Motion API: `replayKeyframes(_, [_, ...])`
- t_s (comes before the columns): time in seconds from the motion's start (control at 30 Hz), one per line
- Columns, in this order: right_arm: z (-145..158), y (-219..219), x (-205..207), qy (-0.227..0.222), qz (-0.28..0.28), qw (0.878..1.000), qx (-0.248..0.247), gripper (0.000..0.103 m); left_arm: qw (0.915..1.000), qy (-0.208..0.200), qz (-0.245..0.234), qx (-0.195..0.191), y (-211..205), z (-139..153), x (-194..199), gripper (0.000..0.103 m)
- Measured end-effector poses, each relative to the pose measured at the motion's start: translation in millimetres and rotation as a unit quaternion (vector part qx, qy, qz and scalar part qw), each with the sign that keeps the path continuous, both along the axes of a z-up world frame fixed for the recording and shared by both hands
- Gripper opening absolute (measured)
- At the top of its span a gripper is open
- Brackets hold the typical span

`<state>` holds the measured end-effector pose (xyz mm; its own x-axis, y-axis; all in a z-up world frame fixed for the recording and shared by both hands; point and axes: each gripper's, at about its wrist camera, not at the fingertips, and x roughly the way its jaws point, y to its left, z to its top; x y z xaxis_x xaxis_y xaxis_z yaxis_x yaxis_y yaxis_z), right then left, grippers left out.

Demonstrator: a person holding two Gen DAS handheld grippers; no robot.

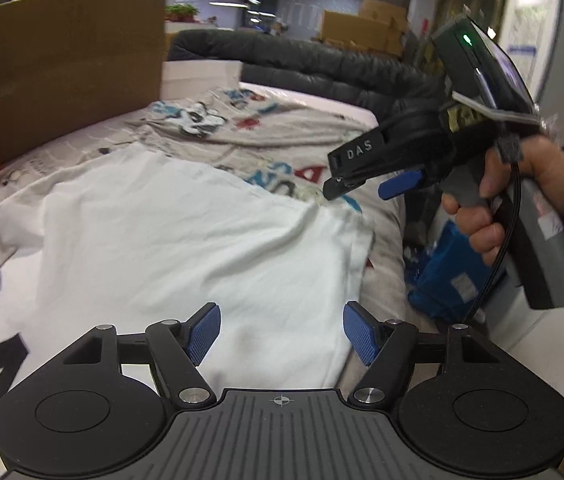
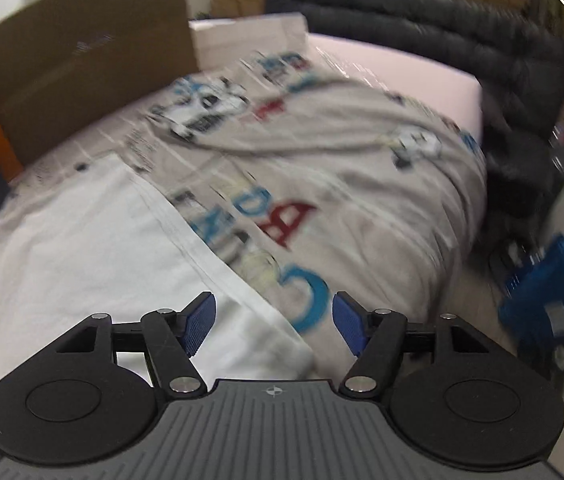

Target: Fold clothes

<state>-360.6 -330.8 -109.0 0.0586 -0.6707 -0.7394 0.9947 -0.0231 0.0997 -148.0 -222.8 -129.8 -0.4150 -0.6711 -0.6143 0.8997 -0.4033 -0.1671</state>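
Note:
A white garment [image 1: 202, 240] lies spread on a grey printed sheet [image 1: 282, 128], its right edge bunched into a fold; black print shows at its left side. My left gripper [image 1: 281, 332] hovers open over the garment's near right part, with nothing pinched between its blue pads. A hand holds my right gripper [image 1: 366, 187] above the garment's far right corner. In the right wrist view, which is blurred, that gripper [image 2: 273, 326] stands open above the garment's hemmed edge [image 2: 186, 232], where white cloth meets the sheet [image 2: 362, 168].
A large cardboard box [image 1: 74, 68] and a white box [image 1: 202, 76] stand at the back left. A black padded cover [image 1: 322, 64] lies along the far side. A blue crate [image 2: 550, 300] sits on the floor beyond the right edge of the bed.

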Motion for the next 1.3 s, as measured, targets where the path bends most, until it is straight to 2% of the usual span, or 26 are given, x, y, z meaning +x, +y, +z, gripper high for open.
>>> replayKeyframes(0.13, [30.1, -28.2, 26.3, -0.031, 0.101, 0.993, -0.051, 0.069, 0.9969, 0.012, 0.077, -0.010, -0.8, 16.4, 37.7, 0.070])
replayKeyframes(0.2, [50.7, -47.0, 47.7, -0.050, 0.167, 0.982, -0.076, 0.069, 0.9924, 0.014, 0.121, -0.017, -0.2, 26.1, 63.9, 0.070])
replayKeyframes(0.3, [81.8, -76.9, 82.8, -0.083, 0.262, 0.956, -0.103, 0.071, 0.9824, 0.022, 0.184, -0.026, 2.5, 44.4, 114.3, 0.070])
replayKeyframes(0.4, [104.8, -107.0, 119.4, -0.121, 0.346, 0.925, -0.102, 0.074, 0.9745, 0.016, 0.222, -0.029, 1.2, 65.1, 167.6, 0.071])
replayKeyframes(0.47, [112.0, -123.0, 149.7, -0.131, 0.395, 0.904, -0.095, 0.075, 0.9705, 0.019, 0.240, -0.013, -6.0, 73.5, 202.5, 0.076])
replayKeyframes(0.57, [109.3, -140.9, 197.5, -0.149, 0.449, 0.878, -0.070, 0.075, 0.9558, 0.056, 0.288, 0.016, -20.0, 64.8, 247.5, 0.075])
replayKeyframes(0.67, [85.8, -151.7, 242.7, -0.171, 0.486, 0.857, -0.018, 0.074, 0.9403, 0.097, 0.324, 0.041, -37.9, 39.0, 266.1, 0.075])
replayKeyframes(0.73, [63.5, -156.4, 268.0, -0.174, 0.499, 0.849, 0.018, 0.074, 0.9292, 0.122, 0.344, 0.057, -49.9, 22.6, 276.7, 0.073])
replayKeyframes(0.77, [53.5, -158.1, 278.7, -0.172, 0.500, 0.848, 0.034, 0.073, 0.9270, 0.127, 0.348, 0.062, -55.9, 16.3, 278.0, 0.073])
replayKeyframes(0.87, [27.2, -166.1, 305.4, -0.172, 0.506, 0.842, 0.071, 0.072, 0.9262, 0.137, 0.343, 0.075, -72.4, -1.4, 281.4, 0.073])
replayKeyframes(0.97, [0.6, -172.2, 323.7, -0.169, 0.513, 0.835, 0.109, 0.070, 0.9302, 0.140, 0.327, 0.091, -87.7, -17.5, 280.8, 0.072])
replayKeyframes(1.0, [-7.9, -172.7, 327.9, -0.167, 0.514, 0.833, 0.119, 0.063, 0.9321, 0.138, 0.321, 0.095, -92.3, -22.5, 279.5, 0.071])
replayKeyframes(1.03, [-15.2, -172.7, 329.6, -0.166, 0.516, 0.830, 0.128, 0.050, 0.9349, 0.132, 0.316, 0.095, -95.8, -26.1, 277.4, 0.062])
replayKeyframes(1.07, [-22.3, -172.6, 331.1, -0.165, 0.518, 0.828, 0.138, 0.043, 0.9392, 0.118, 0.310, 0.089, -97.4, -27.1, 273.9, 0.054])
replayKeyframes(1.1, [-28.7, -171.1, 328.4, -0.164, 0.521, 0.826, 0.143, 0.027, 0.9432, 0.105, 0.304, 0.082, -99.0, -28.1, 270.4, 0.049])
replayKeyframes(1.13, [-32.7, -172.3, 329.3, -0.170, 0.523, 0.823, 0.141, 0.018, 0.9470, 0.090, 0.300, 0.073, -100.1, -27.7, 267.0, 0.038])
replayKeyframes(1.17, [-30.6, -173.8, 325.8, -0.187, 0.520, 0.824, 0.127, 0.017, 0.9504, 0.072, 0.297, 0.057, -100.2, -25.0, 263.7, 0.023])
replayKeyframes(1.2, [-28.1, -175.3, 322.0, -0.205, 0.516, 0.824, 0.111, 0.011, 0.9533, 0.054, 0.294, 0.042, -100.4, -22.3, 260.3, 0.016])
replayKeyframes(1.23, [-25.6, -176.9, 318.2, -0.222, 0.512, 0.824, 0.096, 0.010, 0.9544, 0.038, 0.295, 0.025, -100.7, -18.7, 257.7, 0.010])
replayKeyframes(1.3, [-18.1, -179.8, 310.6, -0.243, 0.491, 0.836, 0.043, 0.007, 0.9498, -0.004, 0.312, -0.017, -104.9, -8.5, 253.1, 0.007])
